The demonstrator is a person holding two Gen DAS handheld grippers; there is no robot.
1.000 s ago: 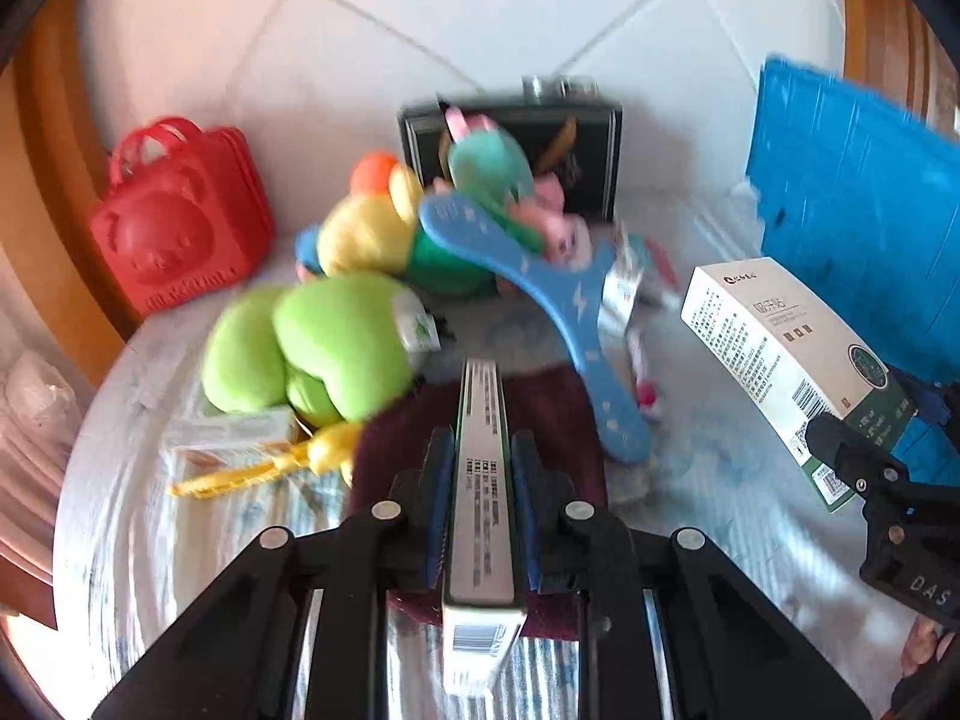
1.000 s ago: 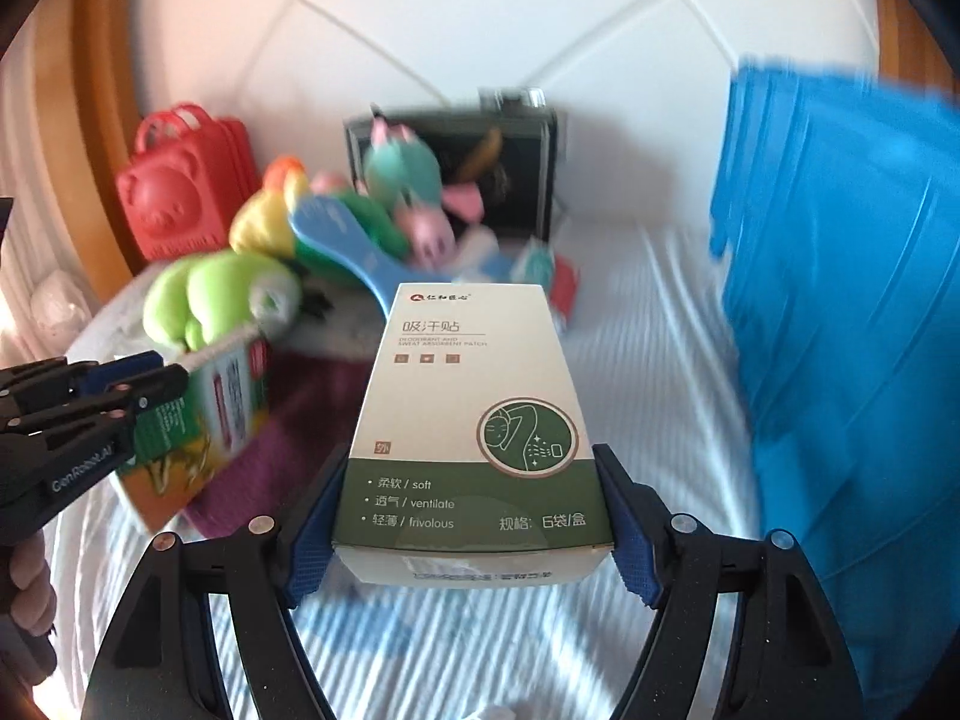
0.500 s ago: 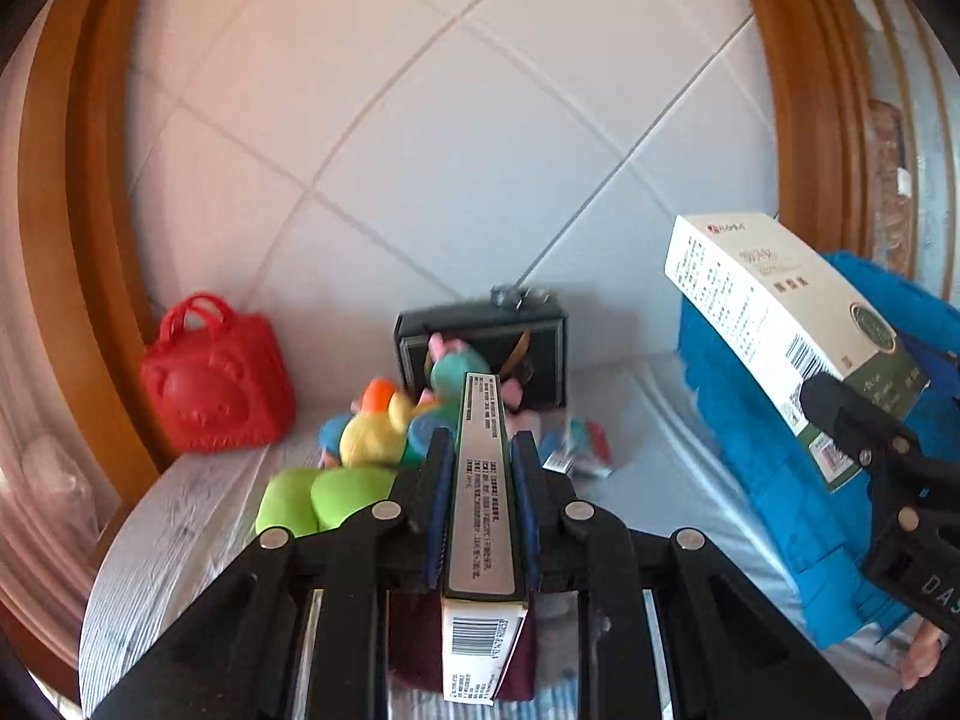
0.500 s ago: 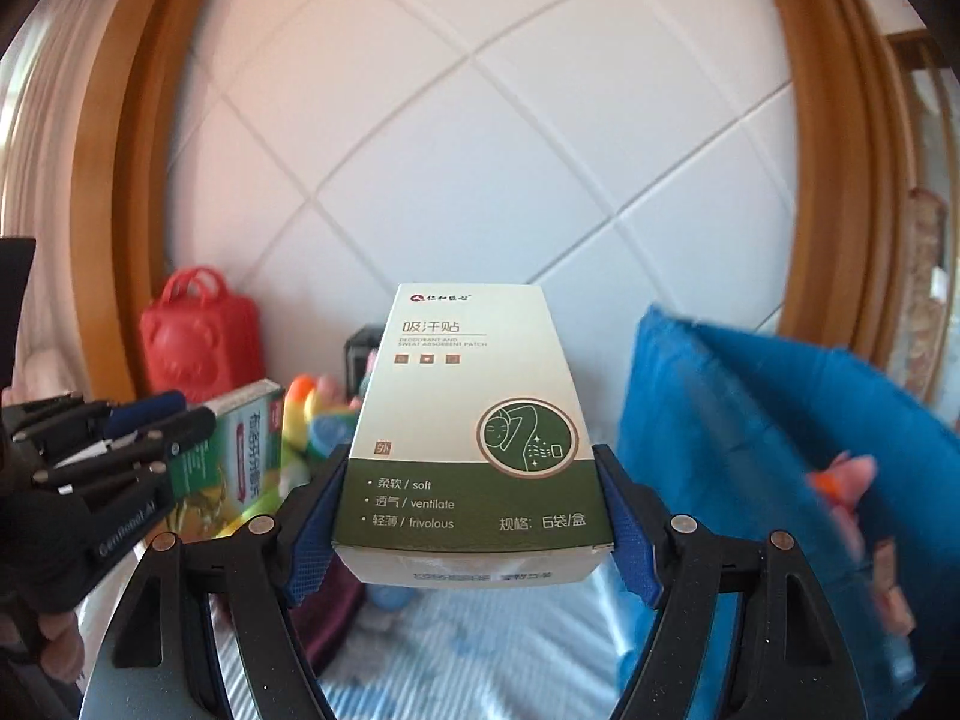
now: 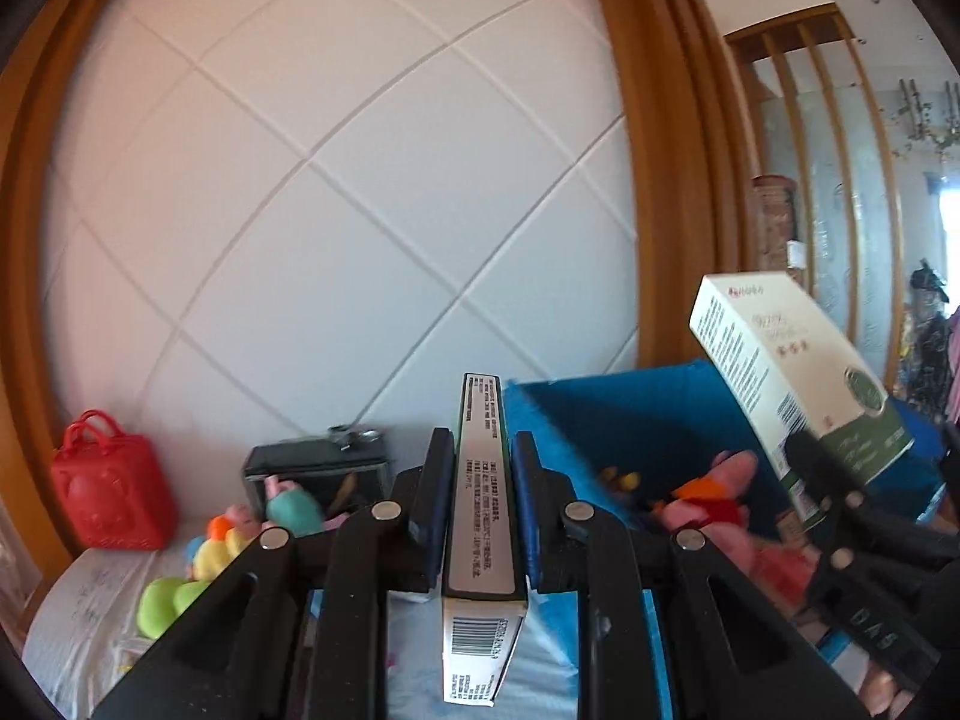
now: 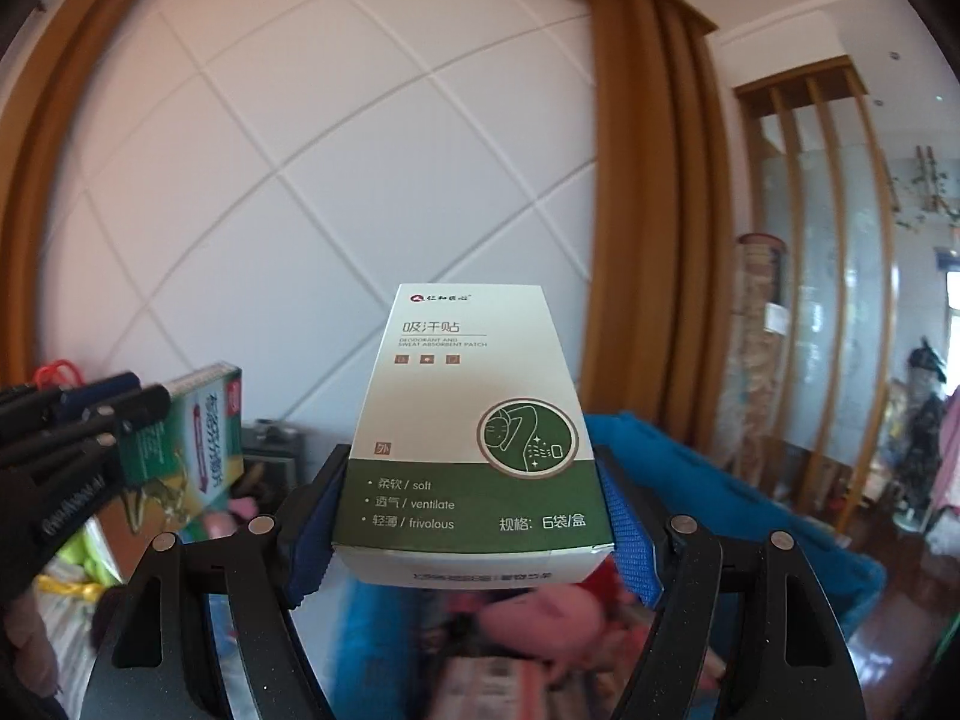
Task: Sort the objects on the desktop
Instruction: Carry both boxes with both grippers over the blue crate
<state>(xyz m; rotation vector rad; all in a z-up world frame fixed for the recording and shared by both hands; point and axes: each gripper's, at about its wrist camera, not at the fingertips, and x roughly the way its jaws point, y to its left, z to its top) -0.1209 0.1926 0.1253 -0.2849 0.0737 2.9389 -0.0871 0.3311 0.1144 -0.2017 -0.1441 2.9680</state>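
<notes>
My left gripper (image 5: pixel 480 474) is shut on a thin green box (image 5: pixel 483 516), held edge-up above the table; the box also shows in the right wrist view (image 6: pixel 198 438). My right gripper (image 6: pixel 474 510) is shut on a white and green sweat-patch box (image 6: pixel 474 420), held high over the open blue fabric bin (image 6: pixel 708 498). That box also shows at the right of the left wrist view (image 5: pixel 792 378). The blue bin (image 5: pixel 630 414) holds pink plush toys (image 5: pixel 720 498).
Plush toys (image 5: pixel 222 546), a green plush (image 5: pixel 168 597), a red toy bag (image 5: pixel 108 492) and a dark case (image 5: pixel 318 468) lie on the white table (image 5: pixel 78 612) against a quilted white wall. A wooden frame stands behind the bin.
Both grippers have risen with their boxes and swung right toward the blue bin, whose open inside with the pink toys now shows below them. Their grips are unchanged.
</notes>
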